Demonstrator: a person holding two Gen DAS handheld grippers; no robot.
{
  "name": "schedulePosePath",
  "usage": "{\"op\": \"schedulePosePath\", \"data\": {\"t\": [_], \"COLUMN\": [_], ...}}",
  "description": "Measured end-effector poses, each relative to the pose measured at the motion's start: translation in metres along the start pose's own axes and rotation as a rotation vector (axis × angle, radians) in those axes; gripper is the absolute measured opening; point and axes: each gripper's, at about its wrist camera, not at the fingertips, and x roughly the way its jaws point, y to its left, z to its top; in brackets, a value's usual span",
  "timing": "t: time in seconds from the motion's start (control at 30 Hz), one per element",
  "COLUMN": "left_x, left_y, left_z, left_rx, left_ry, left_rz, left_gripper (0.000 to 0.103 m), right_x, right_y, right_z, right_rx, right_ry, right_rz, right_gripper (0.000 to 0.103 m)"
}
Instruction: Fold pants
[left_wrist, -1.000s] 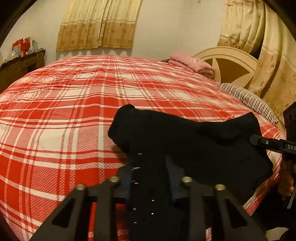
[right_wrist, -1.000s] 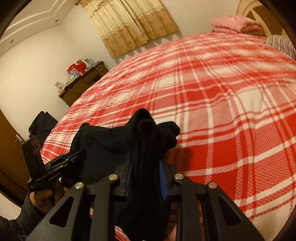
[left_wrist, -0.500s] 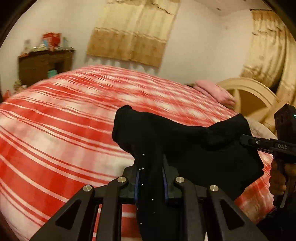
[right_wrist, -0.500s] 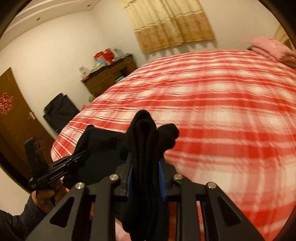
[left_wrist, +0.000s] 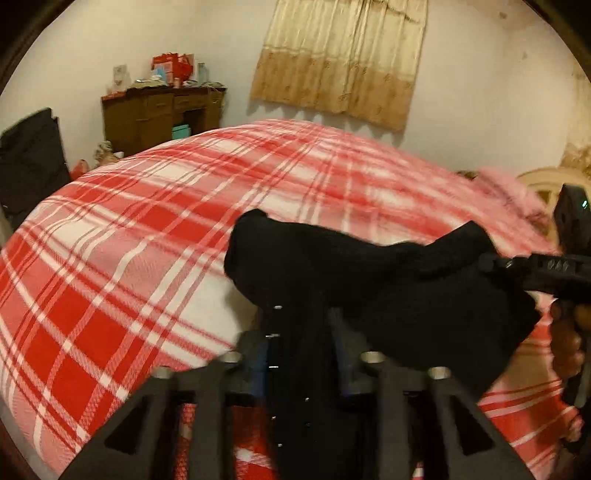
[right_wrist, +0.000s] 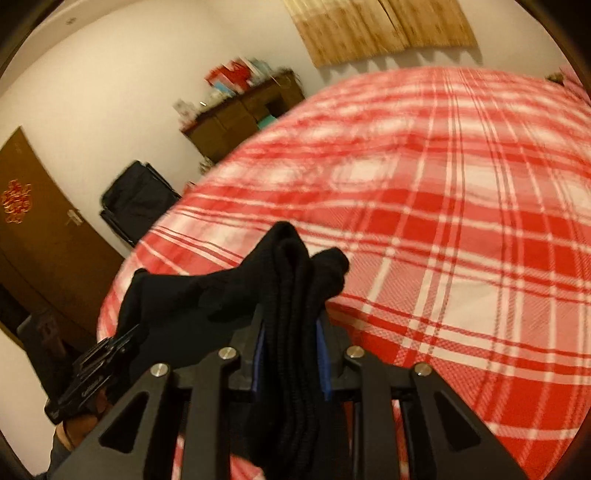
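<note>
The red plaid bed (left_wrist: 147, 258) serves as folding surface. Black pants (left_wrist: 388, 288) hang stretched above it between both grippers for laying flat. Right gripper (right_wrist: 291, 332) clamps bunched fabric; left gripper (left_wrist: 301, 354), jaws just widening, has cloth between them.

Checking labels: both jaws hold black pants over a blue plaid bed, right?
Not blue. The bed is red and white plaid, as the right wrist view shows. Black pants do sit between both sets of jaws.
</note>
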Motion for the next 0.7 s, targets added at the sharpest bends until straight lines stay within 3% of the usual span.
{"op": "schedulePosePath", "data": {"t": [0.03, 0.1, 0.17, 0.23, 0.6, 0.7], "left_x": [-0.001, 0.000, 0.001, 0.002, -0.017, -0.023], "left_y": [-0.002, 0.002, 0.016, 0.026, 0.025, 0.017], "left_z": [-0.004, -0.006, -0.010, -0.010, -0.013, -0.011], "left_rx": [0.012, 0.016, -0.046, -0.071, -0.052, -0.023], "left_ry": [-0.021, -0.032, -0.028, -0.029, -0.030, -0.041], "left_rz": [0.026, 0.069, 0.055, 0.034, 0.100, 0.118], "left_gripper": [0.055, 0.075, 0.079, 0.080, 0.080, 0.080], "right_x": [0.004, 0.008, 0.008, 0.008, -0.019, -0.025], "right_y": [-0.004, -0.019, -0.032, -0.041, -0.068, -0.072], "right_z": [0.000, -0.003, -0.006, -0.010, -0.016, -0.018], "right_rx": [0.012, 0.060, 0.098, 0.122, 0.196, 0.213], "right_ry": [0.009, 0.018, 0.024, 0.030, -0.031, -0.041], "right_rz": [-0.006, -0.003, -0.013, -0.017, -0.016, -0.057], "right_gripper": [0.029, 0.035, 0.051, 0.053, 0.067, 0.071]}}
